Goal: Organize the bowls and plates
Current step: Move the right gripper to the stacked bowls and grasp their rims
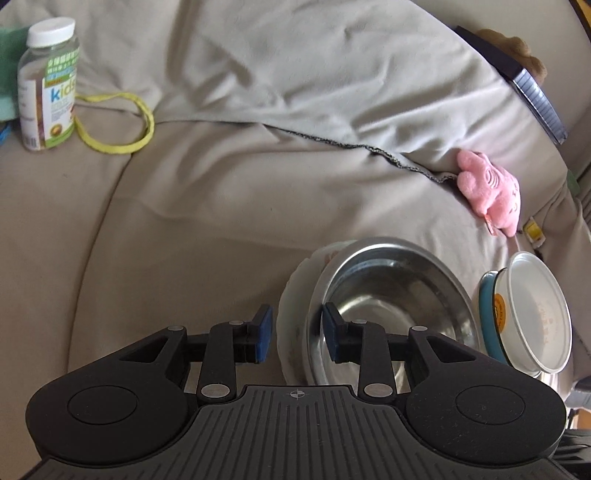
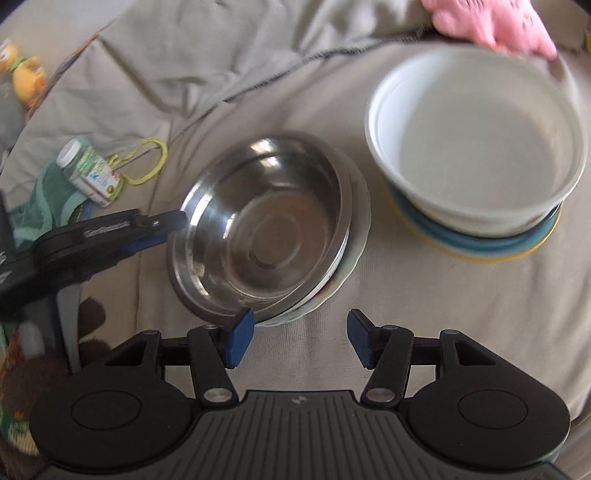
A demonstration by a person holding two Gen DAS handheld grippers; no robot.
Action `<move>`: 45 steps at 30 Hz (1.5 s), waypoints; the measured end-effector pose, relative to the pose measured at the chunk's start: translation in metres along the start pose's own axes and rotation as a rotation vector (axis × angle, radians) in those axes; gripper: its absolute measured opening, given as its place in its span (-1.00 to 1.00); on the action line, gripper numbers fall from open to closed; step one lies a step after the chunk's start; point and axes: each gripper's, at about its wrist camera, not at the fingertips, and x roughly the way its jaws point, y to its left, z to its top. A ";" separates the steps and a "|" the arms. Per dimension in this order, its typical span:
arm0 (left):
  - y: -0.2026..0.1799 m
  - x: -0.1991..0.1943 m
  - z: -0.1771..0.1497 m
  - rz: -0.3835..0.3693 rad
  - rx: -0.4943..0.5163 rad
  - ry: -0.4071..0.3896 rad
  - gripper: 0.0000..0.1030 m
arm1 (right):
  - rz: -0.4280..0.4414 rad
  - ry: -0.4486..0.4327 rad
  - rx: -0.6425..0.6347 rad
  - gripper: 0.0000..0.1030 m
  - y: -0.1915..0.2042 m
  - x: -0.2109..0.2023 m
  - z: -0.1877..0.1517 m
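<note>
A steel bowl [image 1: 391, 306] [image 2: 266, 229] sits in a white plate [image 1: 295, 295] [image 2: 360, 221] on a beige sofa. My left gripper [image 1: 297, 338] [image 2: 173, 221] is open, its jaws astride the near rims of plate and bowl, one pad inside the bowl. To the right a white bowl [image 1: 539, 314] [image 2: 480, 136] rests on a blue plate [image 1: 489, 314] [image 2: 476, 243] with a yellow plate edge under it. My right gripper [image 2: 299, 341] is open and empty, just in front of the steel bowl.
A vitamin bottle [image 1: 48, 85] [image 2: 90, 173] and a yellow cord [image 1: 122, 122] lie at the far left. A pink plush toy [image 1: 487, 188] [image 2: 491, 18] lies behind the bowls. A dark book [image 1: 517, 74] leans on the sofa back.
</note>
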 end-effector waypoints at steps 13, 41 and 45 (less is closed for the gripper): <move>-0.009 0.014 -0.012 0.026 0.035 0.049 -0.33 | 0.107 0.021 0.126 0.16 -0.010 0.041 0.007; -0.015 -0.002 -0.021 0.031 -0.010 -0.017 -0.24 | 0.168 -0.080 0.040 0.16 -0.021 0.021 0.013; -0.033 -0.031 -0.032 0.073 0.005 -0.115 -0.29 | 0.198 -0.064 -0.050 0.17 -0.034 0.001 -0.002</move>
